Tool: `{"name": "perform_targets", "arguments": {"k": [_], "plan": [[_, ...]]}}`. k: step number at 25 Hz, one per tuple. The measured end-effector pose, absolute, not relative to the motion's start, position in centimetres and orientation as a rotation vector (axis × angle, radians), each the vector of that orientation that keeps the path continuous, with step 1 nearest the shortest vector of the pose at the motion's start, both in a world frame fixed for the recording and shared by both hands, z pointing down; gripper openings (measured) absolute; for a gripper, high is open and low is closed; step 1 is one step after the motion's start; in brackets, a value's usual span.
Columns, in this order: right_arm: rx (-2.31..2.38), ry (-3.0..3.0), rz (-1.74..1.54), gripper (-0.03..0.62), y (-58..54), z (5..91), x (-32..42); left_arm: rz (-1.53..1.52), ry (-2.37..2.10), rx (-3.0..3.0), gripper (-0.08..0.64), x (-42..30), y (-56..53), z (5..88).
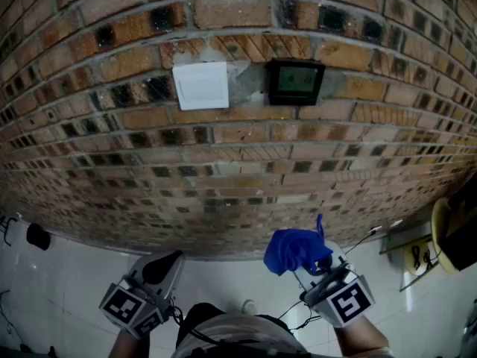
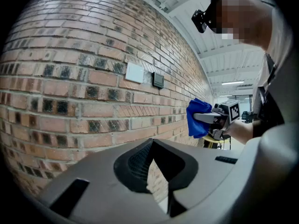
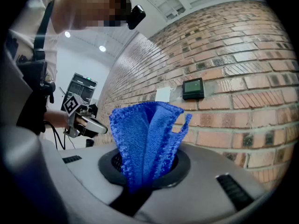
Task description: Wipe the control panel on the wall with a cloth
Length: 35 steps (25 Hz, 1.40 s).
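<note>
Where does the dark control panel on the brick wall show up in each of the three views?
Head view: the control panel sits upper centre, slightly right of the middle.
Left gripper view: the control panel is small, near the centre, above the middle.
Right gripper view: the control panel is right of centre, at mid-height.
Shared landmark: the white plate, just left of the panel in every view.
</note>
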State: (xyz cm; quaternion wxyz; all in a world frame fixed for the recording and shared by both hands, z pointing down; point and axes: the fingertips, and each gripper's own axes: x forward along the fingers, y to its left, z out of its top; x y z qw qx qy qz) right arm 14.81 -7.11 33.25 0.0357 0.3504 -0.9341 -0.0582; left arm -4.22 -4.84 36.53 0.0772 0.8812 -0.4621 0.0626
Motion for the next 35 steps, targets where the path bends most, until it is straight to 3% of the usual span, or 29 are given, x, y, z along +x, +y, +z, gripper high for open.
{"name": "perform_targets", "arguments": {"k": [5, 9, 12, 25, 35], "plan": [[1.133, -2.677, -0.457, 0.089, -13.7, 28.7, 17.4, 0.179, -1.381, 2.677, 0.003, -4.9, -8.2, 35.8], [1.076, -2.247, -1.204, 0.089, -17.6, 19.3, 17.6, 0.182, -1.346, 2.697, 0.003, -6.0, -10.4, 36.1], [1.132, -1.944, -1.474, 0.089, -20.1, 14.0, 17.5, 0.176, -1.311, 2.696, 0.003, -6.8, -11.3, 37.0], [1.224, -1.435, -1.623, 0.089, -24.8, 10.8, 12.8, 0.071, -1.251, 2.677, 0.003, -10.1, -12.7, 39.2], [1.150, -1.407, -1.527, 0.089, -24.9, 18.9, 12.7, 0.102, -1.176, 2.708, 0.003, -9.8, -12.7, 39.5]]}}
